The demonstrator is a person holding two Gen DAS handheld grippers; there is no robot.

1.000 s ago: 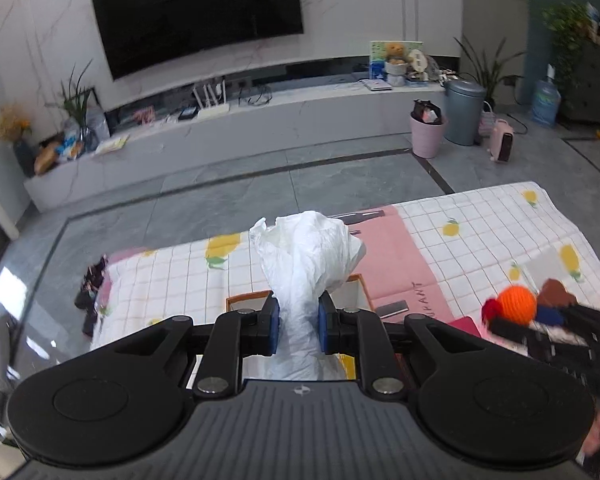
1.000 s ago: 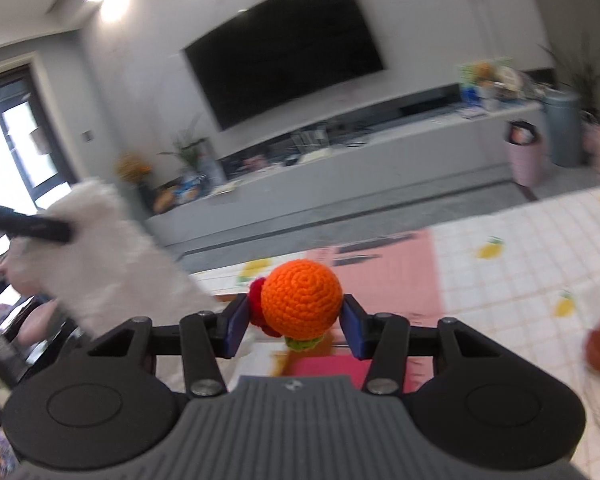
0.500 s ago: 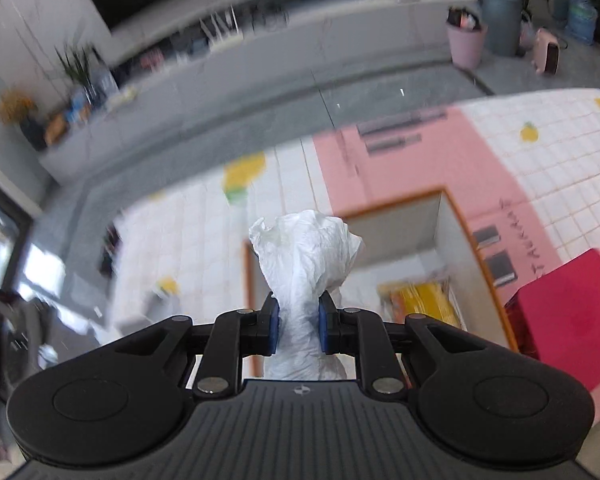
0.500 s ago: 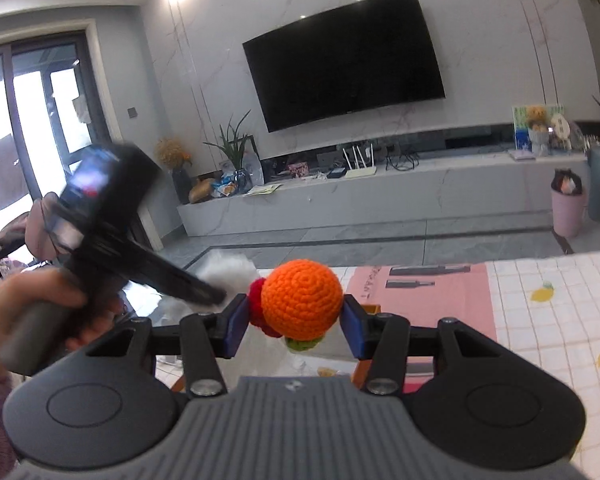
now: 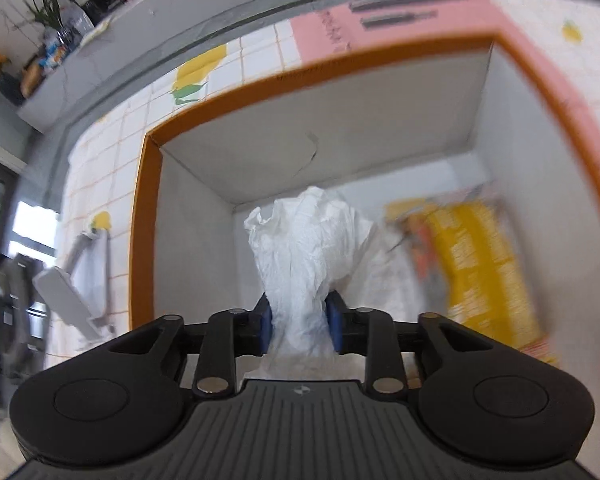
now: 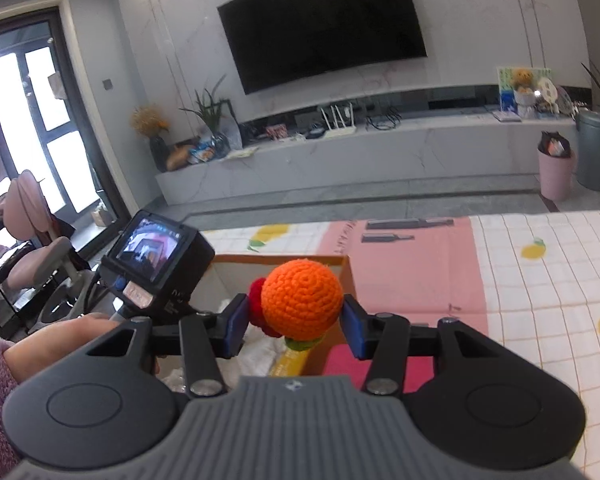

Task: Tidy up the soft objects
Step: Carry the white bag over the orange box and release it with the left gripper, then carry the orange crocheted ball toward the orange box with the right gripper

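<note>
My left gripper (image 5: 299,322) points down into an orange-rimmed cardboard box (image 5: 140,220). A crumpled white bundle (image 5: 308,248) stands between its blue pads (image 5: 265,322), which still touch it while the jaws are opening. A yellow packet (image 5: 484,272) lies in the box on the right, blurred. In the right wrist view, my right gripper (image 6: 294,324) is shut on an orange crochet ball (image 6: 302,300) with a red piece (image 6: 256,308) on its left side. It hovers over the near side of the box (image 6: 284,258). The left gripper's camera body (image 6: 156,264) dips into the box at left.
The box sits on a checked lemon-print cloth (image 6: 548,288) with a pink panel (image 6: 412,276). A red flat thing (image 6: 340,364) lies beside the box. A white bracket-like object (image 5: 72,280) is left of the box. A hand (image 6: 60,340) and pink chair (image 6: 32,248) are at left.
The left gripper has dropped from above the table down into the box with the white bundle, and its pads stand wider apart. The right gripper with the orange ball has shifted slightly toward the box.
</note>
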